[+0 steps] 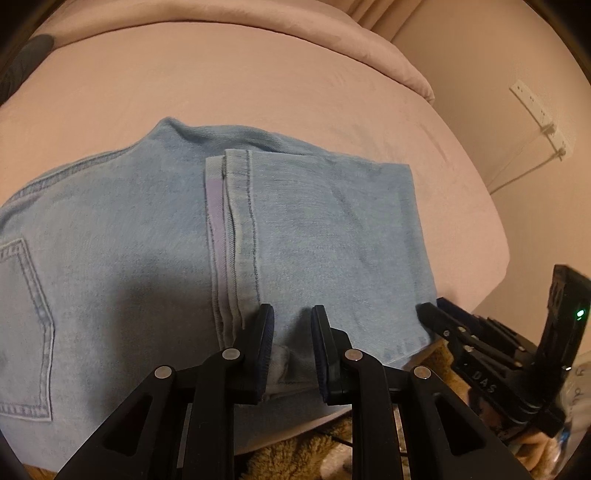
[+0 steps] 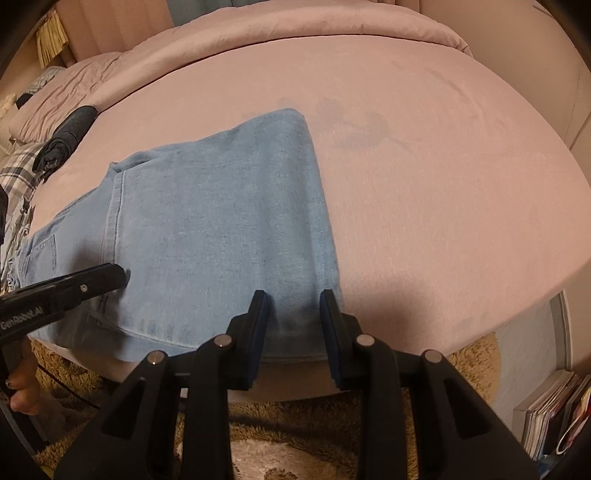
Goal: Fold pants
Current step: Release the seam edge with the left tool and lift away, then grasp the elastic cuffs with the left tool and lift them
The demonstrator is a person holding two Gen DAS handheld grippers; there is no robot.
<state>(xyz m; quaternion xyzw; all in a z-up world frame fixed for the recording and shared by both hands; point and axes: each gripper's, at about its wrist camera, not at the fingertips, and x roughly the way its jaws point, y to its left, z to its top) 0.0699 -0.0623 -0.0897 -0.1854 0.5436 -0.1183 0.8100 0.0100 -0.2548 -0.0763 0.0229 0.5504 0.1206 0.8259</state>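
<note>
Light blue denim pants (image 1: 155, 240) lie folded on a pink bed; the leg ends are laid over the seat, the hem seam (image 1: 236, 236) running toward me. They also show in the right wrist view (image 2: 221, 229). My left gripper (image 1: 291, 314) is open, its fingers over the near edge of the folded leg just right of the hem. My right gripper (image 2: 293, 299) is open over the near right corner of the fold. The right gripper shows in the left wrist view (image 1: 428, 310), and the left one in the right wrist view (image 2: 123, 275).
The pink bed (image 2: 424, 184) has a rolled duvet (image 2: 295, 29) along its far side. A dark rolled garment (image 2: 68, 138) and plaid cloth (image 2: 18, 170) lie at the far left. A shaggy rug (image 2: 295, 424) is below the bed edge; books (image 2: 550, 413) stand at right.
</note>
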